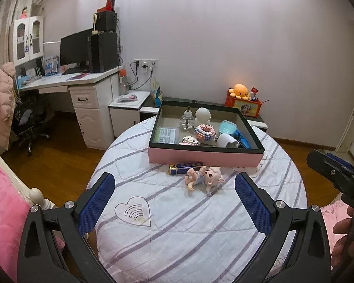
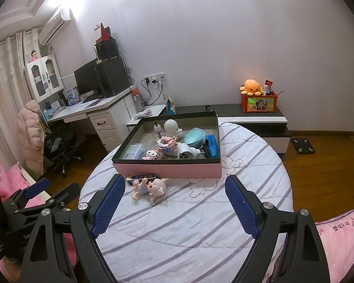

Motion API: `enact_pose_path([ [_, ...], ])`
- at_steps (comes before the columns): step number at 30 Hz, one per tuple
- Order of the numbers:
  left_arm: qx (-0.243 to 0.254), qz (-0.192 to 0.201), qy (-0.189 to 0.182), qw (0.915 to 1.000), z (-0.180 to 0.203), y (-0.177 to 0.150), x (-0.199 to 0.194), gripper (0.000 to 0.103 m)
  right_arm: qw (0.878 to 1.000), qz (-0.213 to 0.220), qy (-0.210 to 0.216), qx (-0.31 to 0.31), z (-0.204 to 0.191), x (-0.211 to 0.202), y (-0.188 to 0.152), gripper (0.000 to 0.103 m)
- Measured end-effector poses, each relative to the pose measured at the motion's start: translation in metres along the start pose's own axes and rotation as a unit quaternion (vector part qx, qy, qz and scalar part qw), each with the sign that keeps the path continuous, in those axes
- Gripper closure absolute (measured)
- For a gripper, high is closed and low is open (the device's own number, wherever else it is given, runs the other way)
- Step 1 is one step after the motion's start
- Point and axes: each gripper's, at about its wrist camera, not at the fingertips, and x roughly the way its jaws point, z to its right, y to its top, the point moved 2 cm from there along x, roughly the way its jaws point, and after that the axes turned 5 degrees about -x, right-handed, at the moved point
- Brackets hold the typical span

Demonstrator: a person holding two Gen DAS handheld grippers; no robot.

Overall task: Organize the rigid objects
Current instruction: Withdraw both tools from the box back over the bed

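Note:
A pink-walled, black-rimmed box (image 1: 200, 158) (image 2: 167, 171) sits on the far part of the striped bed cover and holds several small things: a white figure, a clear bottle, brick models, a teal case. In front of it lie a small doll (image 1: 205, 178) (image 2: 151, 188) and a dark blue and yellow bar (image 1: 185, 168) (image 2: 141, 178). My left gripper (image 1: 174, 184) stands open, nothing between its blue pads, well short of the doll. My right gripper (image 2: 174, 186) is open too and empty; the doll lies ahead, nearer its left finger (image 2: 108, 207).
The bed cover (image 1: 177, 224) (image 2: 188, 224) rounds off into wooden floor on both sides. A white desk (image 1: 66, 80) with monitor and chair stands far left. A low dark cabinet (image 2: 252, 115) carries an orange toy box. Pink bedding (image 1: 2, 212) flanks both near corners.

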Motion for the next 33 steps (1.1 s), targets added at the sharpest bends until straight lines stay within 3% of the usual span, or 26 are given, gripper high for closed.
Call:
enact_pose_path([
  [16,-0.001,0.012,0.0,0.9999,0.001,-0.007,-0.022,0.0,1.0,0.016,0.001,-0.015,-0.02,-0.028,-0.006,0.015],
  [33,-0.02,-0.012,0.013,0.9997,-0.022,-0.016,0.0,0.0,1.0,-0.015,-0.004,-0.022,-0.02,-0.002,-0.012,0.015],
])
